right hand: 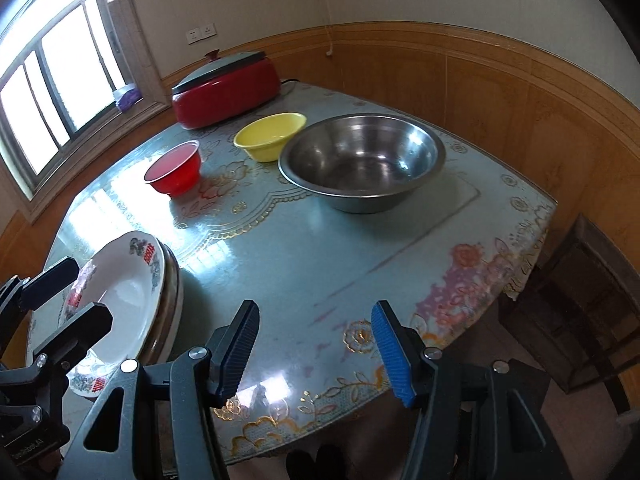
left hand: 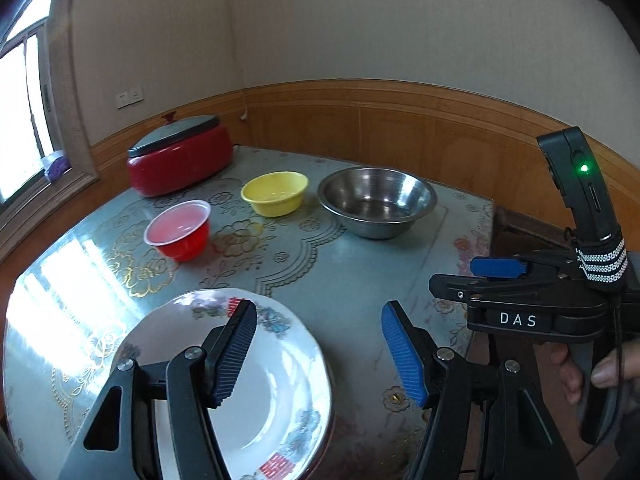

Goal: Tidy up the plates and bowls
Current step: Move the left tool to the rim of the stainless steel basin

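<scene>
Left gripper (left hand: 318, 354) jaws apart, above plate stack (left hand: 256, 384) at table's (right hand: 320, 248) near-left edge; right gripper (right hand: 314, 354) apart, empty, over near edge.

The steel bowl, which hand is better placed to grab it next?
Right. The right tool is open, empty and faces the steel bowl across bare tabletop, while the left tool hangs over the stacked plates at the table's opposite side.

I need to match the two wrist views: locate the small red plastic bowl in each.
Left wrist: small red plastic bowl sits left of centre, in front of the red lidded cooker.
Right wrist: it sits upper left, nearer the window.
Shared landmark: yellow plastic bowl.
</scene>
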Tool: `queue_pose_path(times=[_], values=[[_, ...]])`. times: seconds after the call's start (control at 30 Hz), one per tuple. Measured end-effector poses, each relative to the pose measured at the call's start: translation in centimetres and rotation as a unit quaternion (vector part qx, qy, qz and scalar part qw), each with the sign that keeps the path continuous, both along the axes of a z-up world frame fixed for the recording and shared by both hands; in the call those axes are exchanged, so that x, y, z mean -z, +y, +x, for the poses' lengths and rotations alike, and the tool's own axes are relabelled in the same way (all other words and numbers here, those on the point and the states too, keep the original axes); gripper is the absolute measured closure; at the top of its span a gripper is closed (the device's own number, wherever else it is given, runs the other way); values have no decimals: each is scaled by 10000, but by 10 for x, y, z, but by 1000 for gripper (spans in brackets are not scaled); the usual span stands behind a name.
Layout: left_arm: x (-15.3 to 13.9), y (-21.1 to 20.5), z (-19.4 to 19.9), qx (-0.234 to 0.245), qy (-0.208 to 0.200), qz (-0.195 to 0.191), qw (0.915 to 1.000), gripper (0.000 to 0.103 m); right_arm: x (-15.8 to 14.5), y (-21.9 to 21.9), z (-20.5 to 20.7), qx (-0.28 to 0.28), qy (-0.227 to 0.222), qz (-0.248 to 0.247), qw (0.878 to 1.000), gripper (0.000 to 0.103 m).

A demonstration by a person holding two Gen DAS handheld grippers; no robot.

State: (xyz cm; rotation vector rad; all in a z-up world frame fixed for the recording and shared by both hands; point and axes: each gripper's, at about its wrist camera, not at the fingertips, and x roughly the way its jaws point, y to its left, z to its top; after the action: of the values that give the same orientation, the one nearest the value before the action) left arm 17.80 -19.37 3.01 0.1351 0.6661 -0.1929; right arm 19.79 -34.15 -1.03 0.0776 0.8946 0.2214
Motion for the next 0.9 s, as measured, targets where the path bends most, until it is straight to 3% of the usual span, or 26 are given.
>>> queue_pose_path(times=[0.43,0.63,0.9], values=[[7,-40,12,852,61,32,9963,37,0,-38,-11,723,-31,2,9974,44],[7,-51,34,752,24,25,9972,37,-4,-43,18,495,-87,-31,9987,44],[5,-72,85,244,14,36,9997,37,-15,-61,85,24,-189,21,9998,44]])
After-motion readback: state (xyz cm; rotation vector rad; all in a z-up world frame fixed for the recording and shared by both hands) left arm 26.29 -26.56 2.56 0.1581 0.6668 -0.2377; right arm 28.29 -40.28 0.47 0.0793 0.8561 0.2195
